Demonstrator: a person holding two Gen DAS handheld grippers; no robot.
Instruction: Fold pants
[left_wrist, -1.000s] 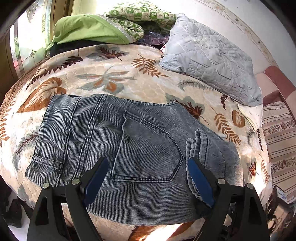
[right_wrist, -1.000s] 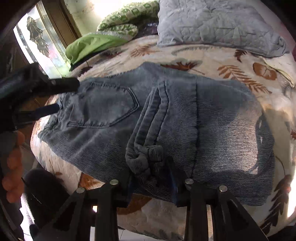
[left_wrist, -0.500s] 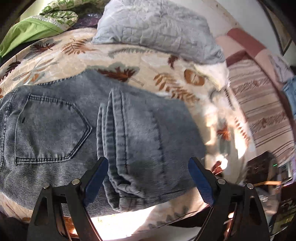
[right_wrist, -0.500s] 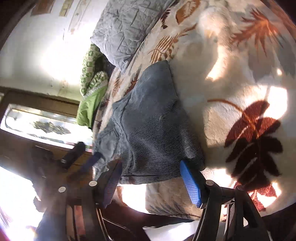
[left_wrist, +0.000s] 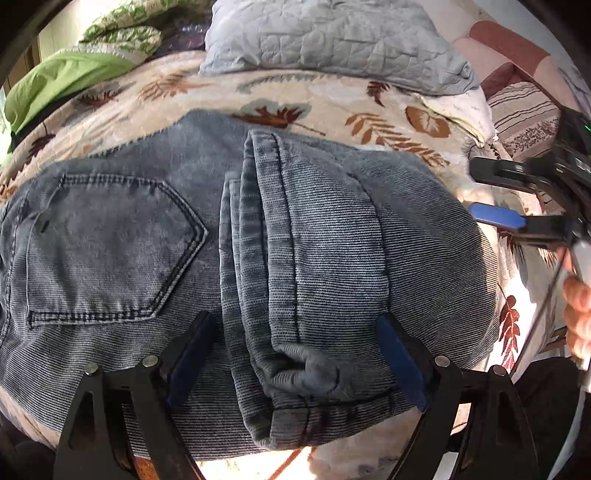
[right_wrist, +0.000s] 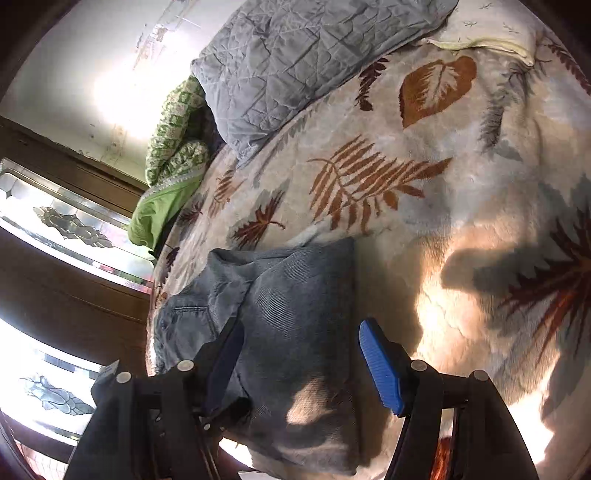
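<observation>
Left wrist view shows the pants lying on the blanket near its front edge, filling the middle of the frame. One fold looks done: the legs are doubled over the seat, their hems stacked in a ridge running from 12 to 6 o'clock, beside the back pocket at 9 o'clock. I judge the task about halfway; the bundle is wide and flat, so at least one more fold across seems left, plus some smoothing where the cloth bunches at 6 o'clock.

The left gripper hangs spread wide over that bunched end, its pads clear of the cloth and pinching nothing. The right gripper, at 3 o'clock in the left view, is spread too and holds nothing, with the folded edge of the pants below its jaws.

Count: one pair of pants, one visible pocket, two grippers, one grey pillow, one green quilt at 10 o'clock.
</observation>
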